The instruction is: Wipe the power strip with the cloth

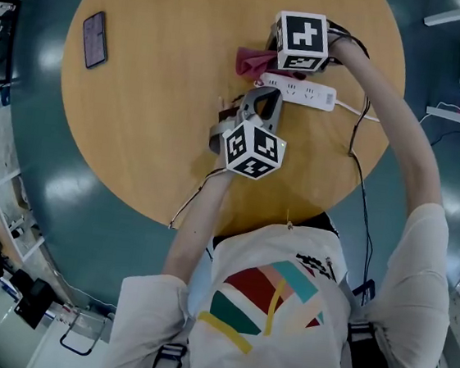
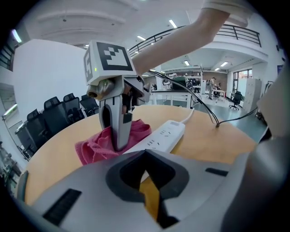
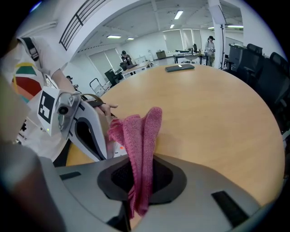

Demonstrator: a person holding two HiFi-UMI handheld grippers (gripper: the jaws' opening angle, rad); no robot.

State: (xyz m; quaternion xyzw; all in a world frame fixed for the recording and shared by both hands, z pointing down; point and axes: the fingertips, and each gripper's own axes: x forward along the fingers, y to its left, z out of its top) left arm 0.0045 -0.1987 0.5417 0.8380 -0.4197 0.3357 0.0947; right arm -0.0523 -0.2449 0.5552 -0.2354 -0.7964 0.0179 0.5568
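Observation:
A white power strip [image 1: 300, 90] lies on the round wooden table [image 1: 155, 121], its cord running off to the right. My right gripper [image 1: 270, 60] is shut on a pink cloth [image 1: 251, 60], which bunches on the table at the strip's far left end. In the right gripper view the cloth [image 3: 141, 136] stands up out of the closed jaws. The left gripper view shows the right gripper [image 2: 118, 144] pointing down onto the cloth [image 2: 97, 147] beside the strip [image 2: 162, 136]. My left gripper [image 1: 260, 98] is shut and empty, its tip at the strip's near edge.
A dark phone [image 1: 95, 38] lies at the table's far left. A thin black cable [image 1: 357, 140] trails from the right arm across the table's right side. Office chairs [image 2: 54, 115] and desks stand beyond the table.

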